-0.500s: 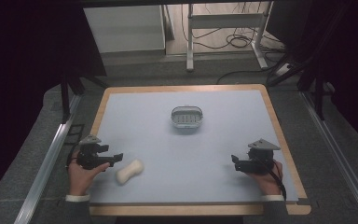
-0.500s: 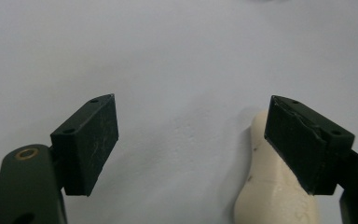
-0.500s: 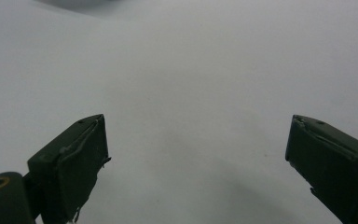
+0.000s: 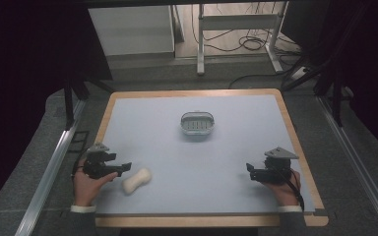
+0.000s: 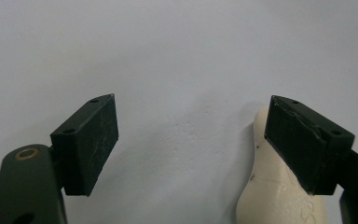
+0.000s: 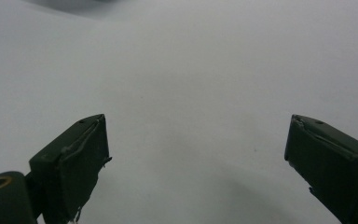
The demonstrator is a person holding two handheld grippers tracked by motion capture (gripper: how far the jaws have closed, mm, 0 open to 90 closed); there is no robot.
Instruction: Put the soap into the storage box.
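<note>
We hold the left gripper [image 4: 124,168], jaws wide, just left of the soap [image 4: 137,180], a smooth, cream, waisted bar lying on the matte table [image 4: 226,157]. The ribbed dish [image 4: 197,123] sits beyond. Far right, the right gripper [image 4: 249,171] gapes empty.

Left gripper [image 4: 124,168]: no shift shows against the soap dish [image 4: 197,132]. It sits at the same spot, well off to the dish's near left, with its jaws as wide apart as before.
Bar of soap [image 4: 137,181]: no move shows. It has the same slant and lies the same way from the soap dish, just beside the left gripper's tips.
Right gripper [image 4: 248,170]: no shift shows. It is at the same place, well off to the soap dish's near right.
</note>
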